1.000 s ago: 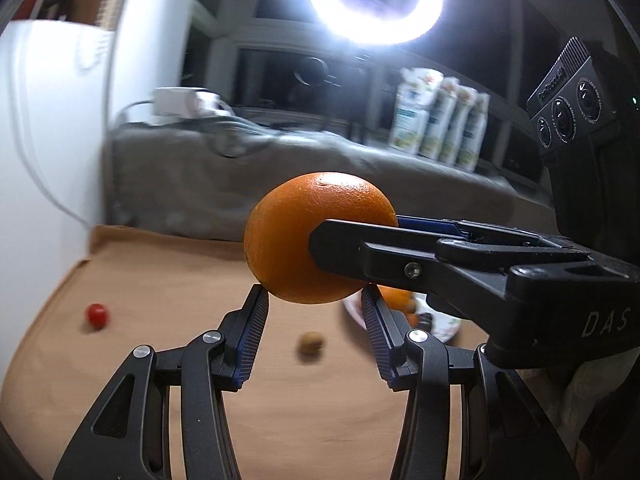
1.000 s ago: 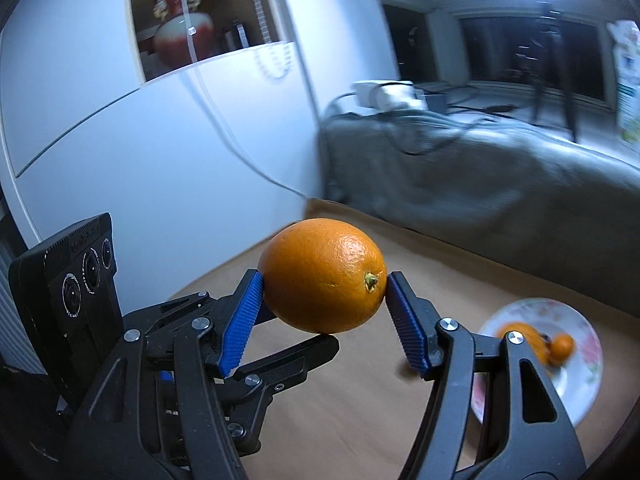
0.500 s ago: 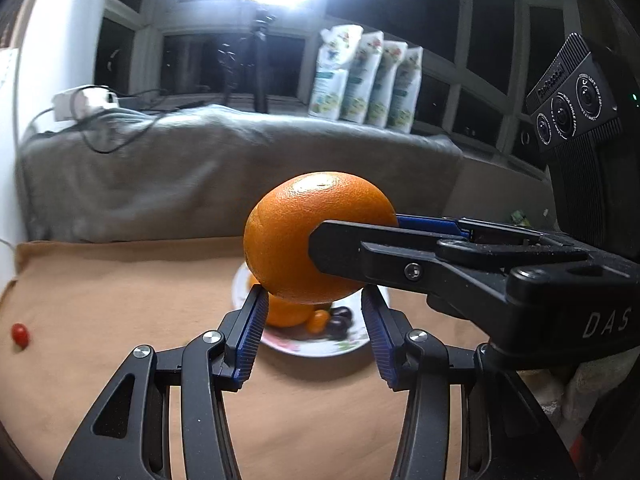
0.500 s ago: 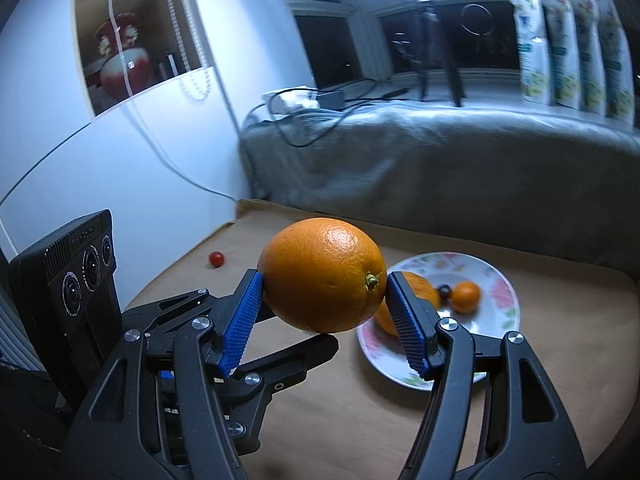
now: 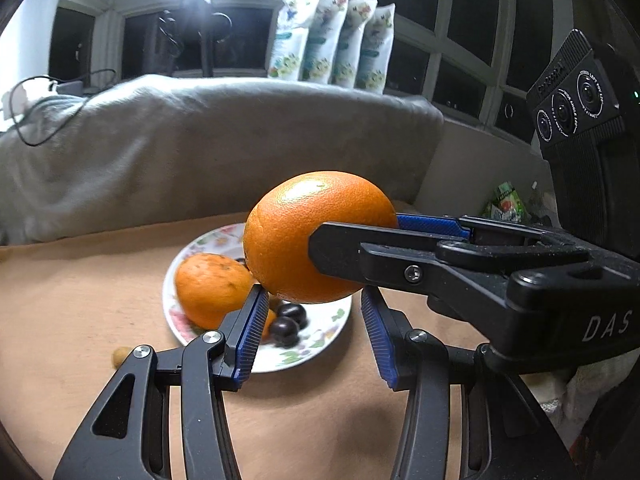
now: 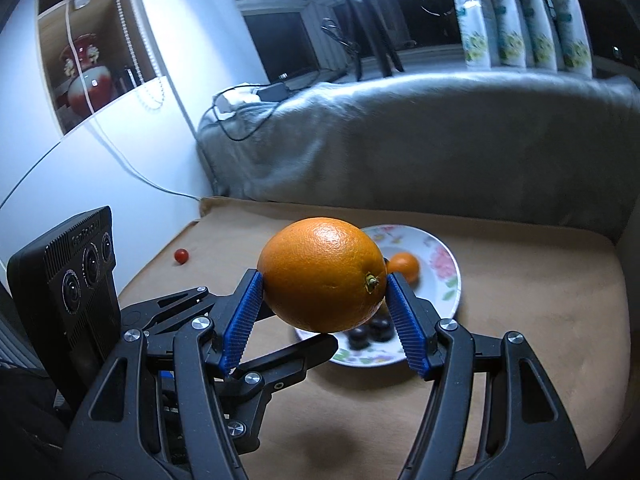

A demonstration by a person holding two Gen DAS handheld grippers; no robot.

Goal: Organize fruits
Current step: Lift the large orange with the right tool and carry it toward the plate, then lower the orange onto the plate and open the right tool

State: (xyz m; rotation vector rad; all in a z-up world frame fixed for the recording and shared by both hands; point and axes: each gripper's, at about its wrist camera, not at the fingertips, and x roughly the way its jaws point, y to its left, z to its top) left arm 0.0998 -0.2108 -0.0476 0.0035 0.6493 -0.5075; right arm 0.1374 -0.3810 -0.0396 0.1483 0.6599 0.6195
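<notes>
White letters "DAS" stand on the black body of the right gripper at lower right of the left wrist view; camera-block lettering too small to read.

Both wrist views look closely, slightly downward, sharing the plate.

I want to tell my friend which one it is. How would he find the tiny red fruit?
Start at the tan tabletop and find the round white flowered plate of fruit. Look far to its left, towards the white wall, where a small round red tomato lies alone on the tabletop. It is the only red fruit and sits off the plate, far smaller than the big orange held in the right gripper.
</notes>
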